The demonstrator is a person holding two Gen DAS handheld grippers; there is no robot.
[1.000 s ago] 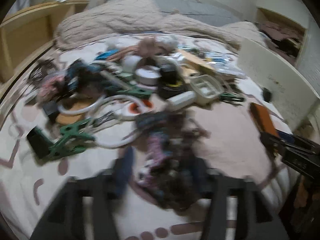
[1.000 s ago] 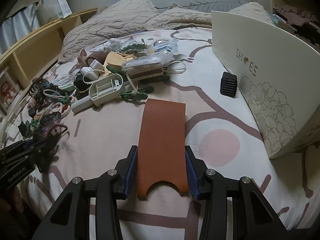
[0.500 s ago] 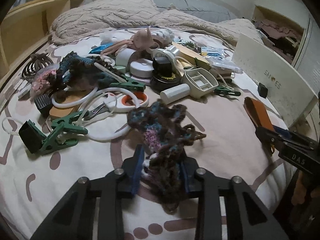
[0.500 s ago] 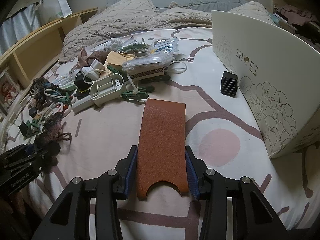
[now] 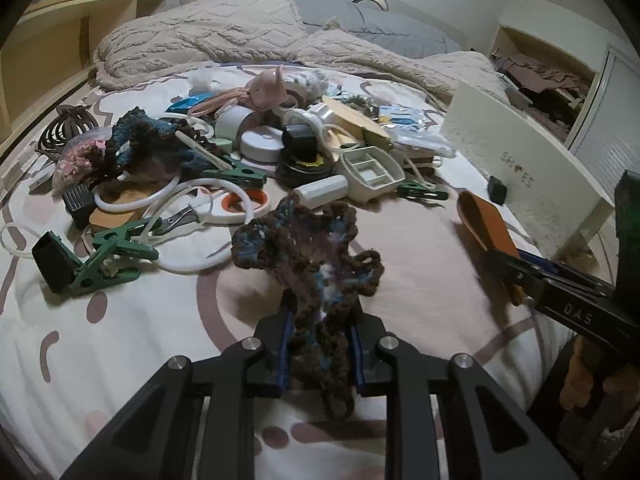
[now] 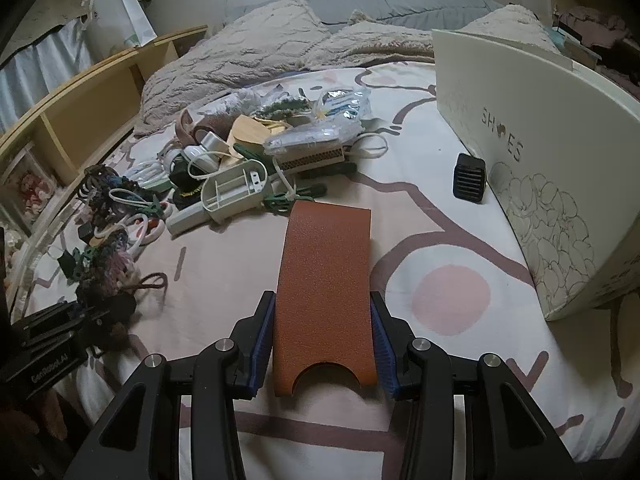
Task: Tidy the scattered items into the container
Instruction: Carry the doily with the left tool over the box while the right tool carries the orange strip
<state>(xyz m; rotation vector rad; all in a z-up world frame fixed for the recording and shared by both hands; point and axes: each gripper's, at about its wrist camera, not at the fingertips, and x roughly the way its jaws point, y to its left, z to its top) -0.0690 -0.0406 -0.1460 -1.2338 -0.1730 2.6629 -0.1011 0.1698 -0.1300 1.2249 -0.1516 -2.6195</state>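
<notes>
A brown, blue and purple crocheted piece (image 5: pixel 308 248) stands up between the pads of my left gripper (image 5: pixel 320 320), whose jaws are closing and press on its lower end. It hangs just above the bedsheet, in front of the clutter pile. My right gripper (image 6: pixel 323 320) is shut on a flat brown leather piece (image 6: pixel 326 264), held out over the sheet. The white shoe box (image 6: pixel 540 152) stands on the bed to the right of that gripper. In the left wrist view the right gripper (image 5: pixel 516 268) and its leather piece (image 5: pixel 484 220) show at the right, before the box (image 5: pixel 516 160).
A pile of scattered items covers the middle of the bed: green clips (image 5: pixel 116 256), white rings (image 5: pixel 200 216), a tape roll (image 5: pixel 244 204), a white tray (image 5: pixel 372 172), a second crocheted bundle (image 5: pixel 148 144). A small black vent piece (image 6: pixel 468 178) leans by the box. Blankets lie behind, and a wooden shelf (image 6: pixel 80 120) stands at left.
My left gripper has closed around the crocheted piece and drawn it a little up and back from the pile. The right gripper and its leather piece have not moved.
</notes>
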